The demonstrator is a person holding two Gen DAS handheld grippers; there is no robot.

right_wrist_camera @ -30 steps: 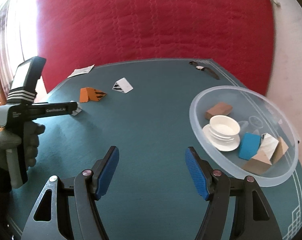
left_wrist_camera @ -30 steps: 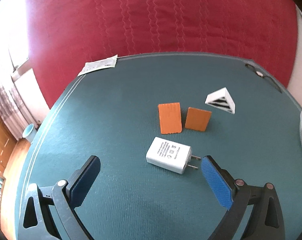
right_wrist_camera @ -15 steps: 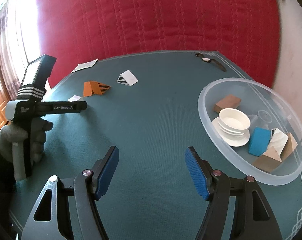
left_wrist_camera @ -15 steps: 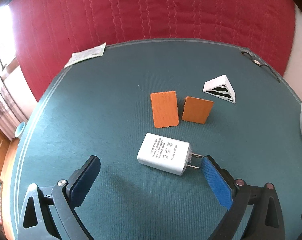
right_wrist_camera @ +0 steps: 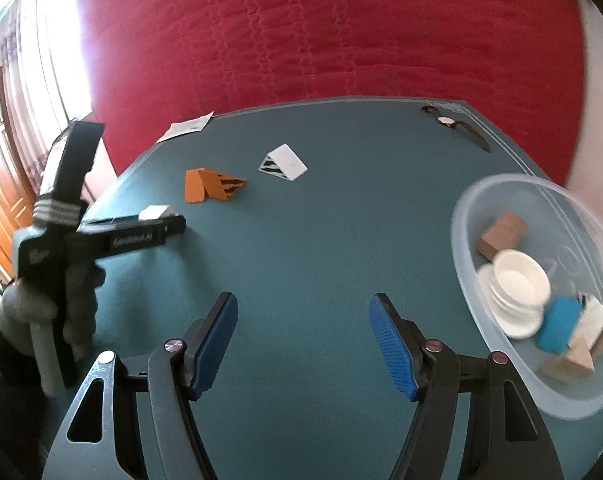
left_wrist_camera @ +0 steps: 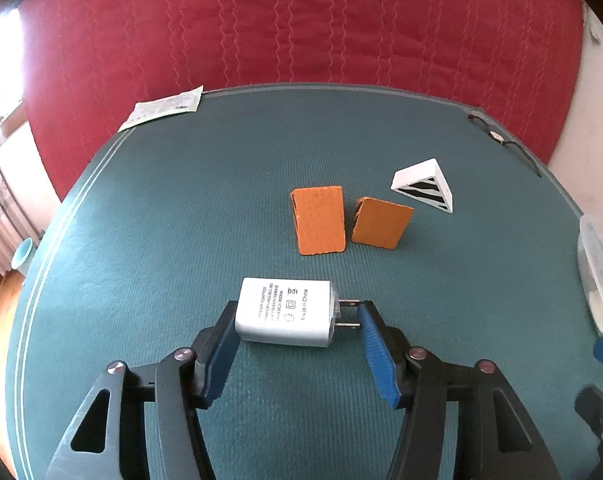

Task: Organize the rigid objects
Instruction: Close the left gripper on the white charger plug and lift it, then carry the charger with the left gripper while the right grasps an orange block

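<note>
The white power adapter (left_wrist_camera: 287, 312), low in the frame's centre, has just been closed on by the left gripper (left_wrist_camera: 297, 334), pads touching its ends. The right gripper (right_wrist_camera: 303, 344) is held apart, nothing between.

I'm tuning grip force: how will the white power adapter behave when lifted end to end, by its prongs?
The power adapter looks like stiff moulded plastic, so it likely won't flex. With the left gripper just closing, one pad meets the thin prongs, so it may pivot. Its rounded, smooth shell might slip.
</note>
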